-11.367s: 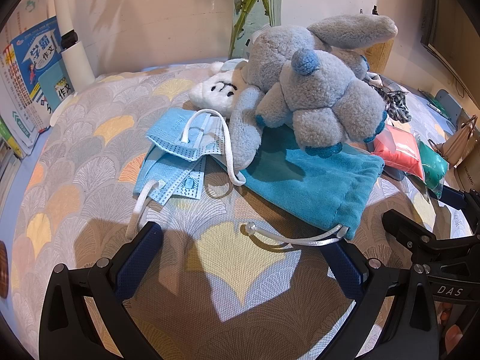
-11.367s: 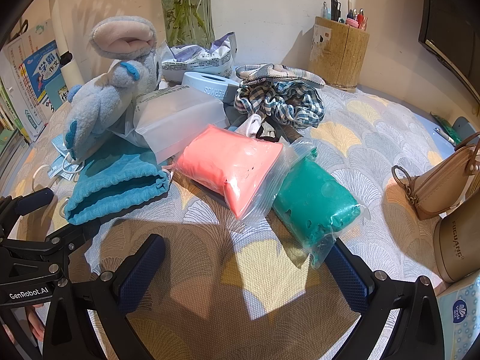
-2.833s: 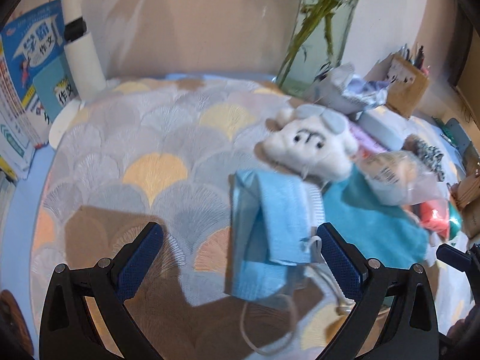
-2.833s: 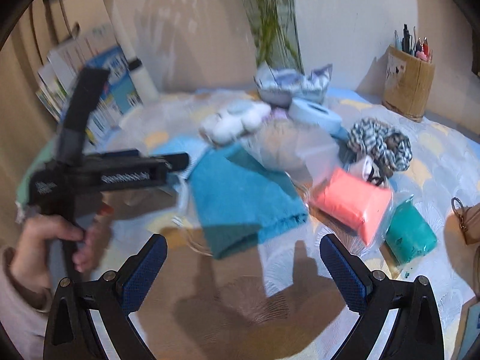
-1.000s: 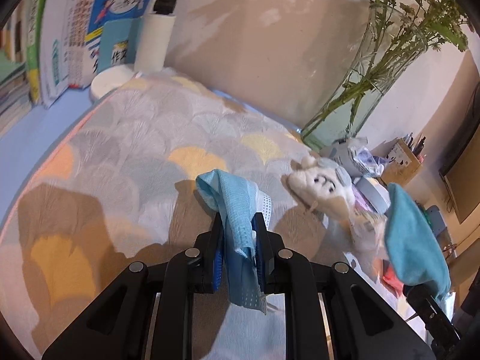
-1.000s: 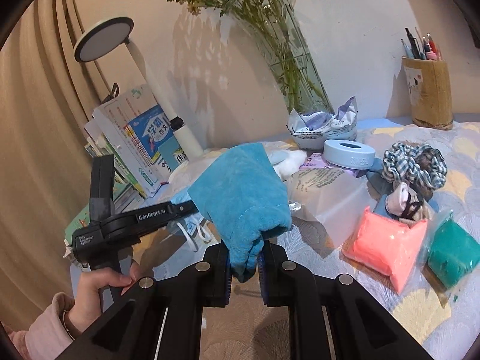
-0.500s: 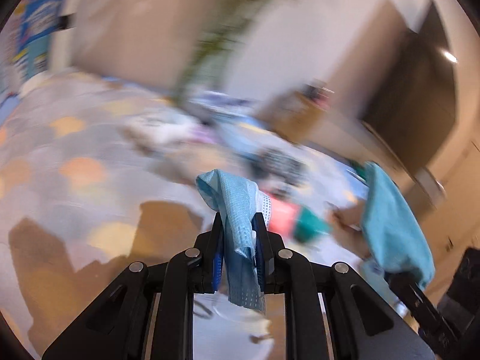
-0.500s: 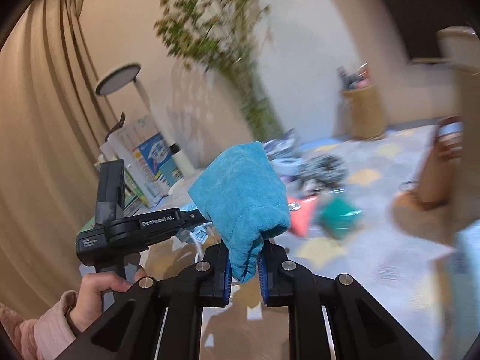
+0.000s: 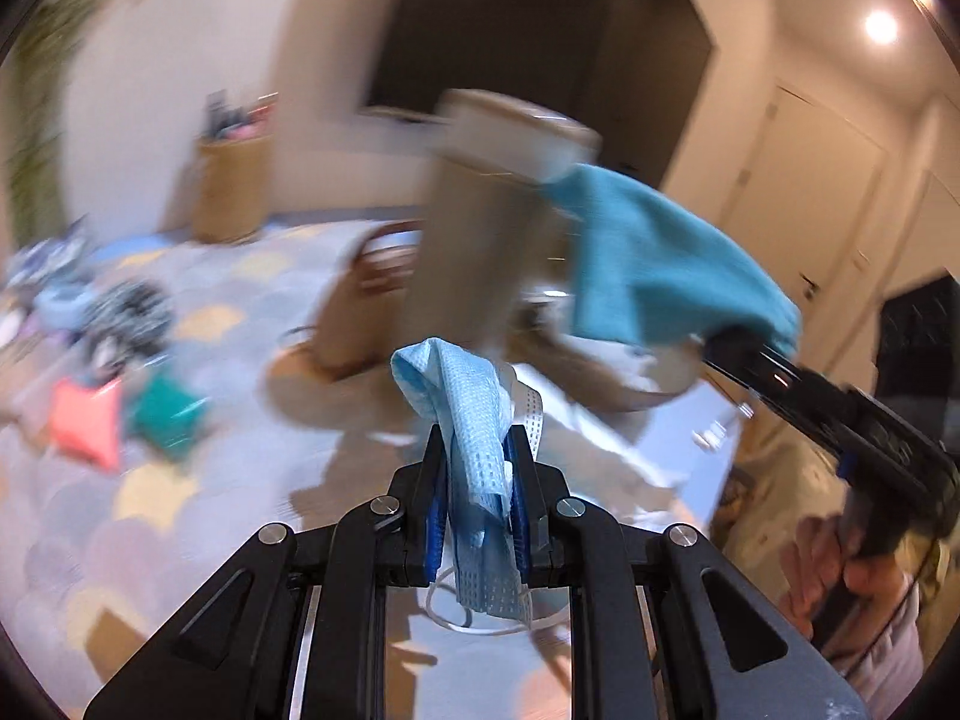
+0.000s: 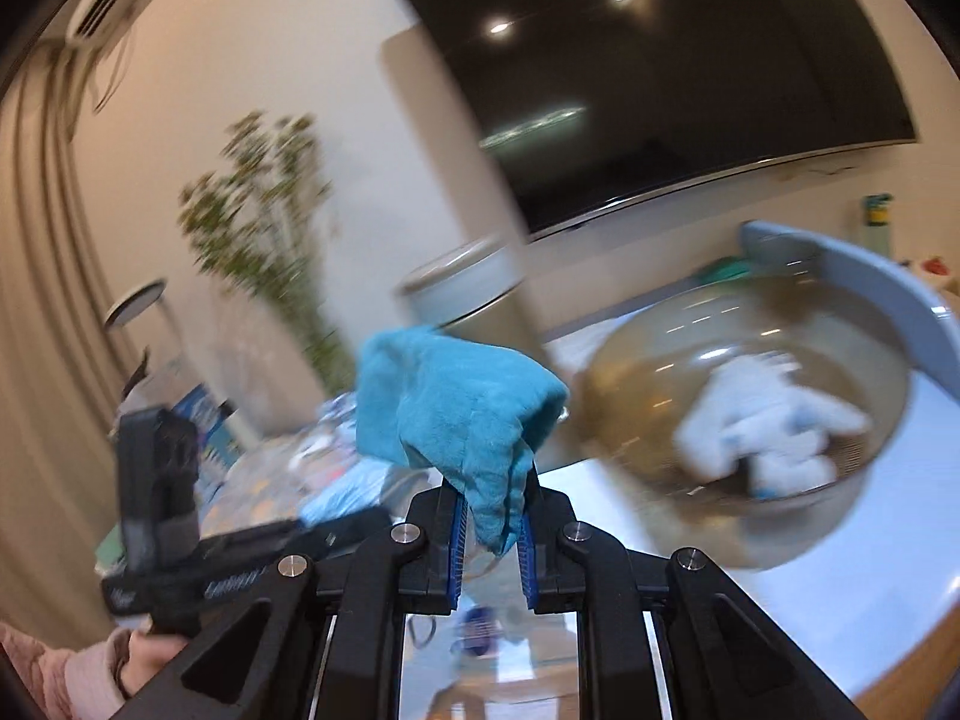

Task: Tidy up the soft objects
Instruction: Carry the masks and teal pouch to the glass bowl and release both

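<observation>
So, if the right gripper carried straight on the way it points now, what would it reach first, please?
Probably the metal bowl, though the picture is blurred and depth is unclear. The right gripper, shut on the teal pouch, points just left of the bowl, which holds a plush toy.

Warm indoor light; round recessed ceiling lamps (image 9: pixel 880 26) glare upper right. Heavy motion blur across both backgrounds; black gripper frames at lower centre sharp. Fisheye bending, dark vignette at edges.
</observation>
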Demonstrator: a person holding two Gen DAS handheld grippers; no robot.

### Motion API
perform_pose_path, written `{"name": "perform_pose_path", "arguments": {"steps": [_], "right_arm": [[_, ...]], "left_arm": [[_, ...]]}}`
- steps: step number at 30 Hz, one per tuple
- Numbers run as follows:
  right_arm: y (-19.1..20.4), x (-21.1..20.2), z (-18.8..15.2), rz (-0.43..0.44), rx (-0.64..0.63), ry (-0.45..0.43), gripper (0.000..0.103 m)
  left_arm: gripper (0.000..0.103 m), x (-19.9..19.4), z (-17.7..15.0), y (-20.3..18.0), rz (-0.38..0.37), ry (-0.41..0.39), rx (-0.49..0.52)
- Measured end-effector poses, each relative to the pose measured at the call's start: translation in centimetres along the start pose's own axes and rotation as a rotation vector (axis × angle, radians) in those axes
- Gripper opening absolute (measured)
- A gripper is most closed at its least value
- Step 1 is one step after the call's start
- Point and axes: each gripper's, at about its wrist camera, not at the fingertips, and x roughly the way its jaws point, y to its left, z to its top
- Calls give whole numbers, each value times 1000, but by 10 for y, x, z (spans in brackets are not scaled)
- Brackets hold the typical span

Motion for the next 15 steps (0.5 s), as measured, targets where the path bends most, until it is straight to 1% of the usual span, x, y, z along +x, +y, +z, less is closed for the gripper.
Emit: {"name": "perform_pose_path", "arguments": {"steps": [3,7,12,15], "right_arm": [[-20,-10,13,-38,19,-22,14],[-40,-14,28,-113,15,-38,14],[-67,-10,55,-185,47,-59,14],[-80,-4,74,-221,59,-67,14]], "left_arm": [[15,12,6,-24,-35,4,31],[15,33,26,-46,-69,9,34],[15,55,53,-71,-64,-14,67],[15,67,67,-81,-35,-19,87]]}}
